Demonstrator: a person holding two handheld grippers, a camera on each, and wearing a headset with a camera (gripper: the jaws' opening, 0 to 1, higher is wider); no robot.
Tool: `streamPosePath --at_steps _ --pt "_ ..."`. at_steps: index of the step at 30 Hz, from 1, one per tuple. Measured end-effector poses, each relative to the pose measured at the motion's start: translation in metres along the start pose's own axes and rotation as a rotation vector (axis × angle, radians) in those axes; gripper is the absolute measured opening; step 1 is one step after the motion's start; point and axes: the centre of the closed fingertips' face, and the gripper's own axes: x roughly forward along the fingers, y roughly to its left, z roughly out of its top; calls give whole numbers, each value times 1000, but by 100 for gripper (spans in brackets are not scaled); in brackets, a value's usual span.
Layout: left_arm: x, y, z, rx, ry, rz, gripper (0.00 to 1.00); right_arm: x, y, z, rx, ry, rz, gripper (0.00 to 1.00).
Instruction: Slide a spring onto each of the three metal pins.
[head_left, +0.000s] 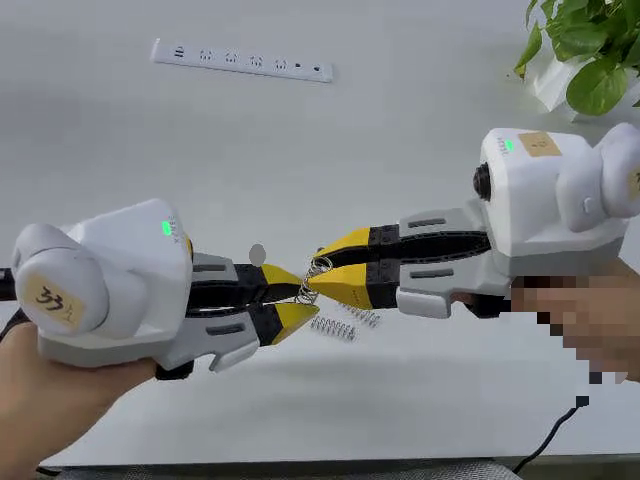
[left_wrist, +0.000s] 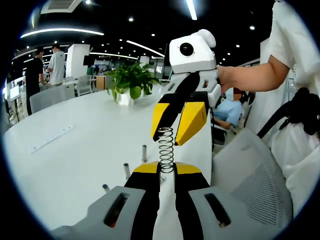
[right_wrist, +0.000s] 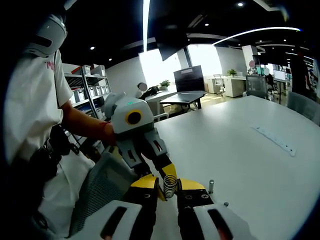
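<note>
Left gripper (left_wrist: 165, 169) has its jaws closed on the near end of a spring (left_wrist: 166, 147). Tip to tip, the right gripper (left_wrist: 171, 137) nips the far end. A hand-over, I'd judge. Just beyond, left of the tips, stand three bare metal pins (left_wrist: 144, 152). Next, one gripper lets go and the other lines the coil over a pin.

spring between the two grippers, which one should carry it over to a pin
Right, probably: the spring sits between the jaws of the right gripper, and upright pins stand just beside its tips.
</note>
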Motion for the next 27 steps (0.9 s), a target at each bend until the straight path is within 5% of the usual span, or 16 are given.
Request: streamPosePath --at_steps 7,15,20,27 --pt "0 0 -3 17 14 1 6 -4 -2 -6 -90 116 37 17" --pt "4 -2 -6 35 42 -4 6 -1 3 -10 -306 357 136 18" --pt "6 -2 -7 42 56 -8 6 5 5 -16 -396 463 197 17" --pt "6 -1 -7 43 54 -13 6 7 -4 -24 -446 545 235 14"
